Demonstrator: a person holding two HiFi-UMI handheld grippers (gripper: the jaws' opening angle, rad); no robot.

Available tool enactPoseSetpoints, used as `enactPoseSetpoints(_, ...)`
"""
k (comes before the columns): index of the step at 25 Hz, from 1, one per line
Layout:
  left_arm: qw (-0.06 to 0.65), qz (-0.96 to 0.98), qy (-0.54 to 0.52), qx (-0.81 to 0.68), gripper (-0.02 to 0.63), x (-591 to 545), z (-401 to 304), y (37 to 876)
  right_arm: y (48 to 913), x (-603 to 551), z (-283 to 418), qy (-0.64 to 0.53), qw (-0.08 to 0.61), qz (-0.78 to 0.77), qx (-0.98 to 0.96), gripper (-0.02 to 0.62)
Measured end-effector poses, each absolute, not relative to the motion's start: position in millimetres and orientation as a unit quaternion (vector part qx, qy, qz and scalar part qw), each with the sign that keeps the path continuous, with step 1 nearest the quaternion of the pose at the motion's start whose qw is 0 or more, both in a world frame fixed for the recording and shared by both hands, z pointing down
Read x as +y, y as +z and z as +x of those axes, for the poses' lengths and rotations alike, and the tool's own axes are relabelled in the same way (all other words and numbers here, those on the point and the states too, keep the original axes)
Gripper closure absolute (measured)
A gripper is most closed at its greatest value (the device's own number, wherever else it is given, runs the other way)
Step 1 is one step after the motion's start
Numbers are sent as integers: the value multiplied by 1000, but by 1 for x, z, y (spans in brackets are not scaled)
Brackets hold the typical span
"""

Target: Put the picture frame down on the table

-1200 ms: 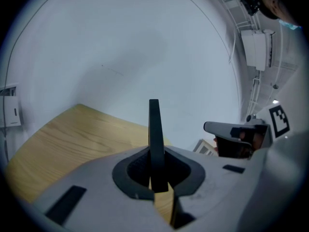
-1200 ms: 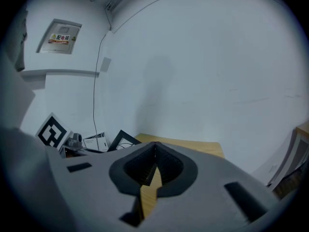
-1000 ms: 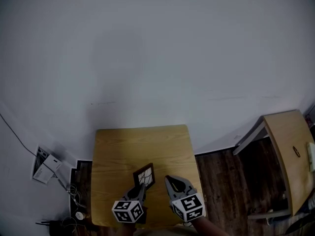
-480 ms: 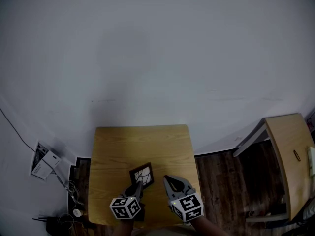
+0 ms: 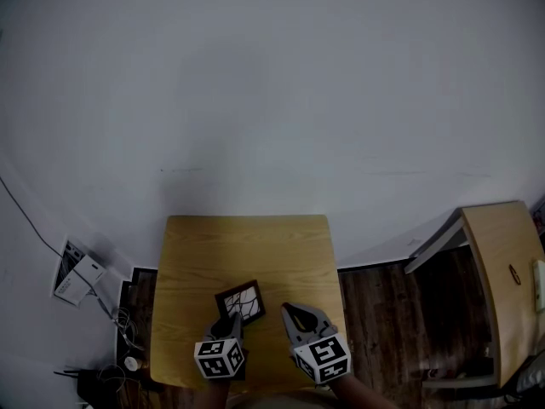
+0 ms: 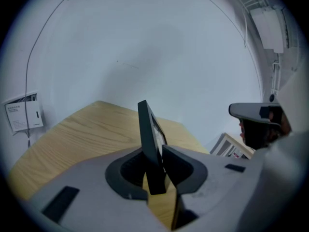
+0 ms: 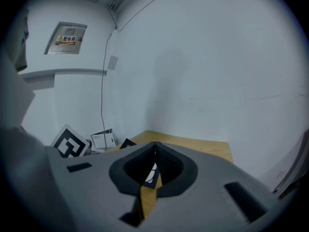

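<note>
Wooden table (image 5: 247,250) stands against the wall; left gripper (image 5: 231,325), over the near edge left of centre, is clenched on the lower edge of the dark picture frame (image 6: 146,129); right gripper (image 7: 154,148), just beside it, has jaws pressed together, empty; frame tilted, face up; contact with table indeterminate.

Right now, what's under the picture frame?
Wooden table under the picture frame, whose near edge the left gripper clamps. The fingers cover that edge, so contact with the tabletop can't be seen.
</note>
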State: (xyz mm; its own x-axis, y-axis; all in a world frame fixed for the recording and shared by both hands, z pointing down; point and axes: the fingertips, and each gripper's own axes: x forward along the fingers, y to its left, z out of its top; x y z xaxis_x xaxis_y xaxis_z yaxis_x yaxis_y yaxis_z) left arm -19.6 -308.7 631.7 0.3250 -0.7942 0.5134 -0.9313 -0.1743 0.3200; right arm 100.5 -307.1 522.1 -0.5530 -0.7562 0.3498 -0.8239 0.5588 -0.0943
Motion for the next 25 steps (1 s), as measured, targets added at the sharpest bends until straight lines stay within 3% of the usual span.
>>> enactPoseSetpoints(25, 318, 667, 173, -651, 382, -295, -72, 676, 535, -305, 100, 130, 147, 433, -880, 595)
